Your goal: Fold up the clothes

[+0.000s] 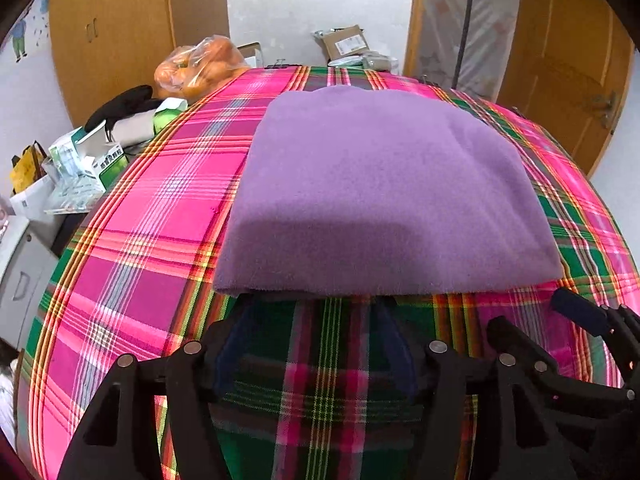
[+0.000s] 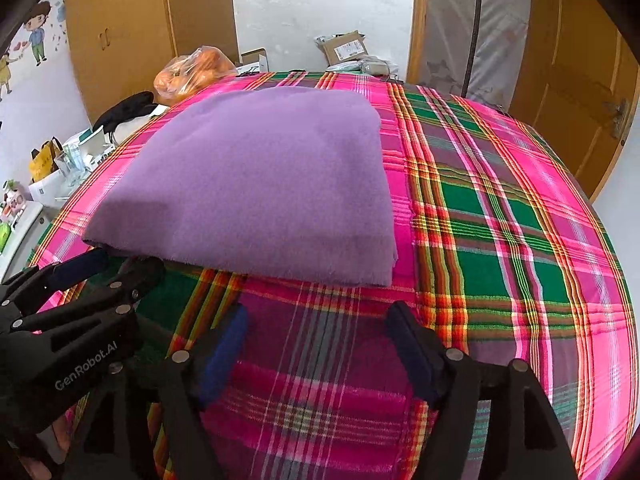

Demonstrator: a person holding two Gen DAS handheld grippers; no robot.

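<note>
A purple fleece garment (image 1: 384,196) lay folded into a thick, neat rectangle on the plaid-covered tabletop (image 1: 152,248), toward the far edge and left of the middle as the right wrist view showed it. Its near folded edge faced both grippers. The left gripper (image 1: 316,312) hovered low at that near edge with its fingers apart and empty, their tips just at or slightly under the hem; whether they touched it could not be told. The right gripper (image 2: 320,320) hung near the near right corner of the bundle, fingers likewise spread wide and holding nothing, clear of the cloth.

The fleece looked soft, light and limp, several layers deep, so it would likely sag and slide open if lifted by one layer only. The safest hold seemed to be the near edge at its two corners, pinching all layers together. A bag of oranges (image 1: 200,66) sat beyond the far left corner.
</note>
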